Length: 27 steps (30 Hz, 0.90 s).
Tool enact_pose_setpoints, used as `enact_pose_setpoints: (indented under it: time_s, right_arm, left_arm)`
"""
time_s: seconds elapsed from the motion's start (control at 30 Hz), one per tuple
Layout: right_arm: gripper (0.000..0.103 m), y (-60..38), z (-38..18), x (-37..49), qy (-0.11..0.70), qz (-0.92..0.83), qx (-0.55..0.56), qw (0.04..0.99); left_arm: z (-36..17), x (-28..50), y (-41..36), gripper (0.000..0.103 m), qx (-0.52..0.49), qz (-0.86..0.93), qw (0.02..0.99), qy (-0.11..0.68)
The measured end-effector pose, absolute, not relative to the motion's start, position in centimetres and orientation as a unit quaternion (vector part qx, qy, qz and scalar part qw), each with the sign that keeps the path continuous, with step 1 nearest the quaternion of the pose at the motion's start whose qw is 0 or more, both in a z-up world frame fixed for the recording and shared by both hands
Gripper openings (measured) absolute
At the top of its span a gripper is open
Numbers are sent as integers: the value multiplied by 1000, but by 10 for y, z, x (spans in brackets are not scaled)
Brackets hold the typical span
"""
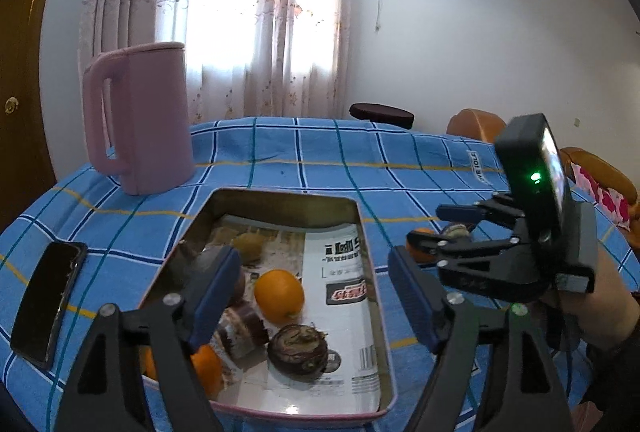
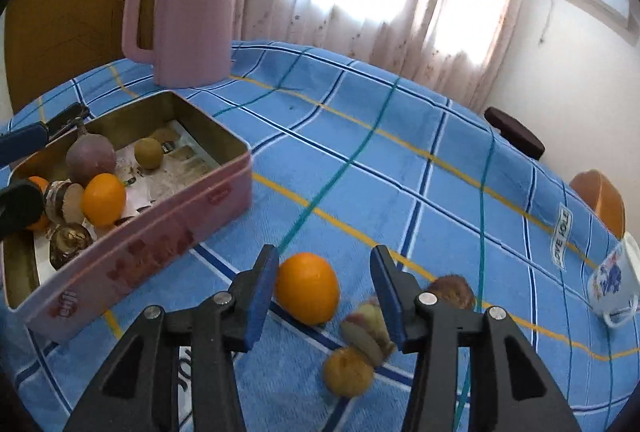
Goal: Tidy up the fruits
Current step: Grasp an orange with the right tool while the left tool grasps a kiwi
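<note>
A pink metal tin holds several fruits: oranges, a yellow-green fruit, a purple round fruit and brown cut pieces. My left gripper is open and empty over the tin. My right gripper is open around an orange lying on the blue checked cloth, not touching it. A cut fruit piece, a small yellow fruit and a brown fruit lie beside it. The right gripper also shows in the left wrist view.
A pink jug stands behind the tin. A black phone lies left of the tin. A white flowered cup lies on its side at the right. A dark stool and orange chairs stand beyond the table.
</note>
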State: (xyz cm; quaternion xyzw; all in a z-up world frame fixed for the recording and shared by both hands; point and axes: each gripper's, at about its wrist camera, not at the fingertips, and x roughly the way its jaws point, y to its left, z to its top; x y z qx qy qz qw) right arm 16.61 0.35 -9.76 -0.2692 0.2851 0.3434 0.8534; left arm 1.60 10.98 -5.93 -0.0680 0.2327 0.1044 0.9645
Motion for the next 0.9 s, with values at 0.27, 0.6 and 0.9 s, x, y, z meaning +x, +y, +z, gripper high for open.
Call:
enact_pose_setpoints:
  time_s: [0.27,0.6,0.9]
  right_arm:
    - [36,-1,-102,168,307,366,-253,841]
    - [36,-101,-79,176,286,289,-134,904]
    - [36,-137,-75,191,296,281,-85,909]
  left_arm:
    - [-55,23,98,86,-61,96,967,230]
    - [-54,67,44,86,-33,42,967,250]
    - [-79,132,-7,78,-13,-19,939,343]
